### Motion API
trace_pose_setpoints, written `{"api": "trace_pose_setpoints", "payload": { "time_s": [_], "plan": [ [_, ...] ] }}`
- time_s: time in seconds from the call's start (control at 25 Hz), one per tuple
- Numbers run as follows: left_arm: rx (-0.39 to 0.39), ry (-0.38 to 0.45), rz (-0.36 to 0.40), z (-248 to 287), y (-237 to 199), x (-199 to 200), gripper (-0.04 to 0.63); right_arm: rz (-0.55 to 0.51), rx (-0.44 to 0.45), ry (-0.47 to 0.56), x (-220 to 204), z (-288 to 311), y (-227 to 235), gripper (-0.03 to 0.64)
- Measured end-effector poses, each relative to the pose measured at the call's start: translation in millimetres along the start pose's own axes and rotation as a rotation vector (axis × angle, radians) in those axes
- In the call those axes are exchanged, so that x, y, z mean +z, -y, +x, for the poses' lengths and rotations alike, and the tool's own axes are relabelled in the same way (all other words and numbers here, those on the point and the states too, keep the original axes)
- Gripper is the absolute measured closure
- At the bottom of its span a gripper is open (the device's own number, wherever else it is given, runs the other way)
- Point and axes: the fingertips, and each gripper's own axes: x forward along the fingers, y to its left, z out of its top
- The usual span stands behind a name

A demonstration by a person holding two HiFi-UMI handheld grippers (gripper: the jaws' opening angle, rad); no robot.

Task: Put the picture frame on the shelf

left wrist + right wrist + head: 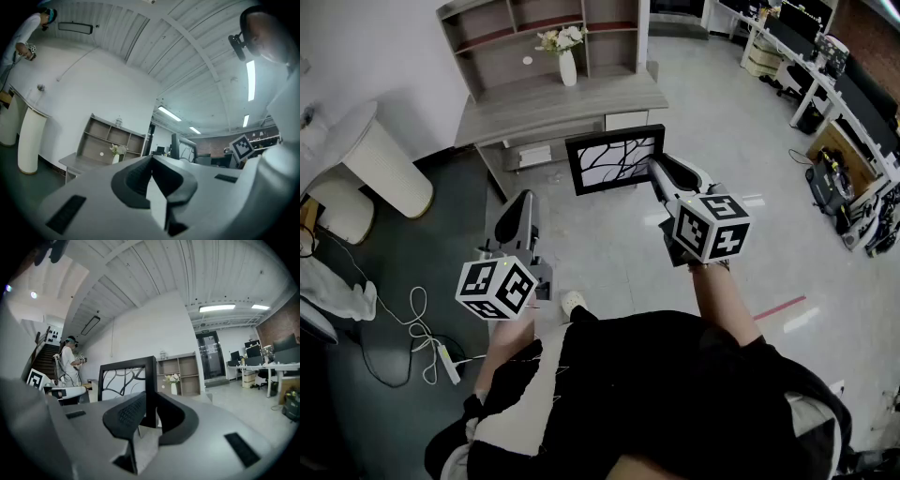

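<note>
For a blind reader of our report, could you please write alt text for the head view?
Seen from above, the right tool grips a black picture frame with a branch pattern by its right edge, holding it out in front of a grey shelf unit that bears a white vase of flowers. The left tool is shut and empty, lower at the left.

Open-plan office: long desk row [787,47], monitors [253,351], ceiling strip lights [216,308].
</note>
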Motion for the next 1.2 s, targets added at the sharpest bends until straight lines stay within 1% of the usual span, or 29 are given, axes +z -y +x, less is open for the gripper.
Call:
{"api": "trace_pose_setpoints", "payload": {
  "time_s": [0.16,0.32,0.52,0.68,0.92,1.08,1.2],
  "plan": [
    [0.009,-0.011,-0.009,13,-18,-5,0.583,0.010,-0.005,-0.012,-6,19,5,0.538],
    [0.015,-0.028,-0.038,35,-45,-16,0.583,0.031,0.007,-0.017,-13,51,10,0.537],
    [0.011,-0.047,-0.067,80,-94,-18,0.583,0.081,0.022,-0.004,-6,118,17,0.537],
    [0.024,-0.056,-0.096,116,-140,-9,0.584,0.097,0.032,0.007,7,177,17,0.537],
    [-0.010,-0.050,-0.043,167,-202,18,0.584,0.085,0.024,0.038,26,264,14,0.537],
    [0.002,-0.061,-0.050,197,-243,21,0.584,0.095,0.012,0.029,21,309,15,0.537],
    [-0.003,-0.068,-0.070,214,-259,16,0.584,0.099,-0.008,0.014,15,328,23,0.537]
  ]
}}
